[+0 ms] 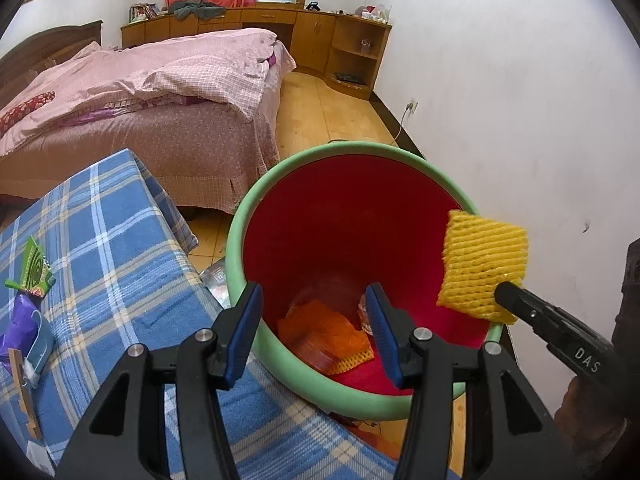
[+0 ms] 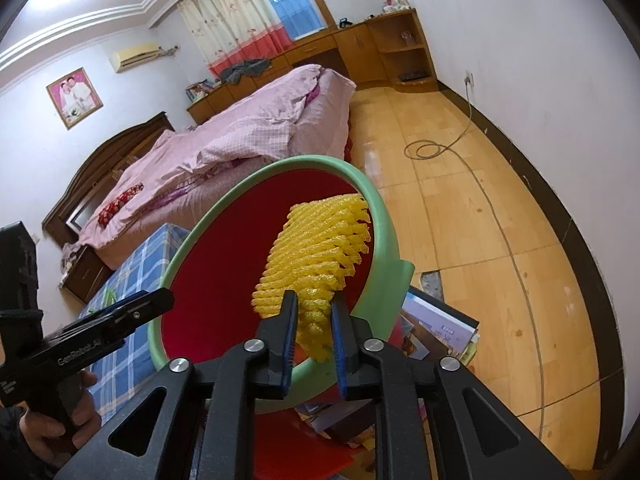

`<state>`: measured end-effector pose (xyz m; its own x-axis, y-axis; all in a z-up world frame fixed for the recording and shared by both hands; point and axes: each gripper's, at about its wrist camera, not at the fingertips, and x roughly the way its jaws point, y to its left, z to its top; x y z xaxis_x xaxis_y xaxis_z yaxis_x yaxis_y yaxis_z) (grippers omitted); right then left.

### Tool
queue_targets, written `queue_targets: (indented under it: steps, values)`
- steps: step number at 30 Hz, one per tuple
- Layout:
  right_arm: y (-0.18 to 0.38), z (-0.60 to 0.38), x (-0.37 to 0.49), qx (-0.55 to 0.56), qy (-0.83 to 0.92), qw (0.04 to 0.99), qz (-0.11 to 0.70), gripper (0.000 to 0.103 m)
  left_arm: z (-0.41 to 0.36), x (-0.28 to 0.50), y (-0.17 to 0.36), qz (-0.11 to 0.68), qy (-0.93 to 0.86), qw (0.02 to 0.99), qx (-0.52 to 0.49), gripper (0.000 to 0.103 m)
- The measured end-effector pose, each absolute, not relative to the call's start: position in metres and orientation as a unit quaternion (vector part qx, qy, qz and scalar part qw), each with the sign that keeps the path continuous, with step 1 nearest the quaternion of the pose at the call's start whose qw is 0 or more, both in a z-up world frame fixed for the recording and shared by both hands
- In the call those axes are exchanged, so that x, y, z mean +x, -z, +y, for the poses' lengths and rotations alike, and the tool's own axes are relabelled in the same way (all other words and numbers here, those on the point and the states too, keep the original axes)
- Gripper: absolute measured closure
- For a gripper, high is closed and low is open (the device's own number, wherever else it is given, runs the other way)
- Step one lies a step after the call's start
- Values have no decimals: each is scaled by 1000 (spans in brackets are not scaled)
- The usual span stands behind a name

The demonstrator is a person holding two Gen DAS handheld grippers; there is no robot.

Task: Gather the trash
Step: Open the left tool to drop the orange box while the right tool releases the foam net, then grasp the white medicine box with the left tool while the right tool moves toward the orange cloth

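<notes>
A red bin with a green rim (image 1: 248,216) stands beside a table with a blue plaid cloth (image 1: 116,232); orange net trash (image 1: 328,336) lies at its bottom. My left gripper (image 1: 314,312) is open and empty, just over the bin's near rim. My right gripper (image 2: 314,320) is shut on a yellow foam net (image 2: 320,248) and holds it over the bin's rim (image 2: 384,216). In the left wrist view the net (image 1: 484,260) hangs at the bin's right edge from the right gripper (image 1: 505,292). The left gripper (image 2: 160,300) shows at the left of the right wrist view.
On the plaid cloth at the left lie a green packet (image 1: 32,268), a purple wrapper (image 1: 20,320) and a wooden stick (image 1: 24,392). Books (image 2: 436,332) lie on the floor by the bin. A pink bed (image 1: 140,92), a white wall and a floor cable (image 2: 496,224) surround it.
</notes>
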<state>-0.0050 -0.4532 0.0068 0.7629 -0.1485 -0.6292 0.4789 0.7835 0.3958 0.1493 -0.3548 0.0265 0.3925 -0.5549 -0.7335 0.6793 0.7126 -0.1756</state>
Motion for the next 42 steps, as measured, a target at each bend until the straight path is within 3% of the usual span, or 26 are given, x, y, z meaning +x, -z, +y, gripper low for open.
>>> queue_targets:
  steps: [7,9,14,23,42]
  values:
    - [-5,-453,-5,287,164,898,291,71,-344,145,-38,406,365,835,65,50]
    - [-6,-452,-7,289,162,898,290,64,-338,143,-41,409,363,835,60,50]
    - [-14,-443,-17,286,162,901,282,61,-323,134,-49,408,360,837,51,50]
    - [-24,-422,-28,296,140,905,271,45,-282,112,-66,404,348,845,42,50]
    - [-35,-343,-19,267,83,911,302,40,-154,103,-70,408,252,877,13,49]
